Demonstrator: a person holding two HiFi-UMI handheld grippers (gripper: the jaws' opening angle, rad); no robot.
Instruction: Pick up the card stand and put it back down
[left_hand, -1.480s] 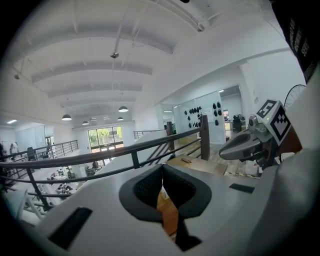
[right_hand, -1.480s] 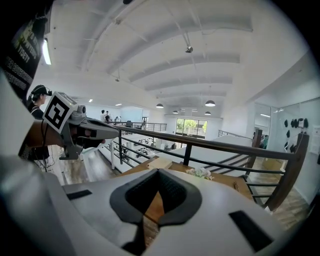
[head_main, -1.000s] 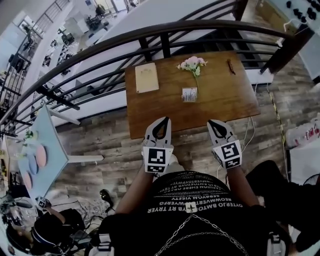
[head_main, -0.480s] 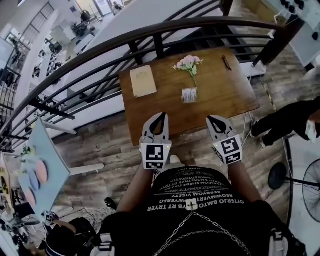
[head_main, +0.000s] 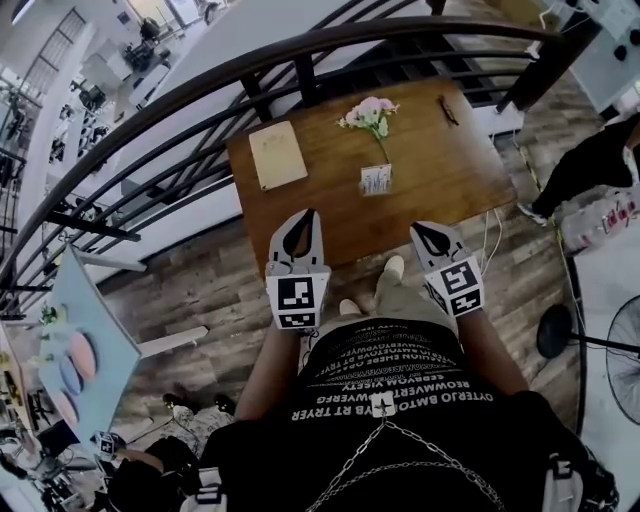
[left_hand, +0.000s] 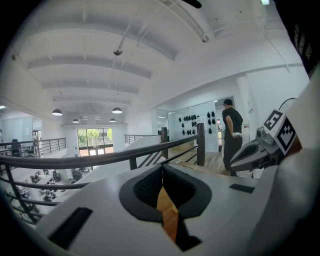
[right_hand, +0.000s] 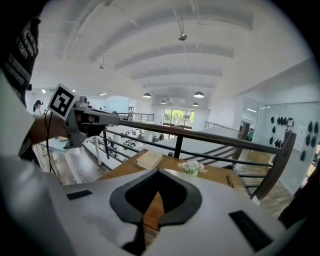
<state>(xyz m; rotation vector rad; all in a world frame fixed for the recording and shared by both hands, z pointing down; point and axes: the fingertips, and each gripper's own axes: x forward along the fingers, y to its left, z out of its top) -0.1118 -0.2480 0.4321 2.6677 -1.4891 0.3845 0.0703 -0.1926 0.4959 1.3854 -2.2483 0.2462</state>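
Observation:
The small white card stand (head_main: 376, 180) stands upright near the middle of the wooden table (head_main: 450, 185), just below a pink and white flower sprig (head_main: 367, 112). My left gripper (head_main: 301, 216) is shut and empty, its tips over the table's near edge, left of and short of the stand. My right gripper (head_main: 422, 231) is also shut and empty, at the near edge to the stand's right. In the right gripper view the table (right_hand: 220, 175) and flowers (right_hand: 192, 167) lie ahead of the right gripper (right_hand: 158, 173), whose body hides the stand. The left gripper (left_hand: 161, 170) points over the railing.
A tan notepad (head_main: 277, 154) lies at the table's far left and a dark small item (head_main: 447, 110) at its far right. A curved dark railing (head_main: 300, 60) runs behind the table. A person (head_main: 600, 160) stands at the right, a fan (head_main: 610, 350) below them.
Both grippers have moved forward, further over the table's near edge. The wearer's feet now show under the grippers. The person at the right has shifted further up and right.

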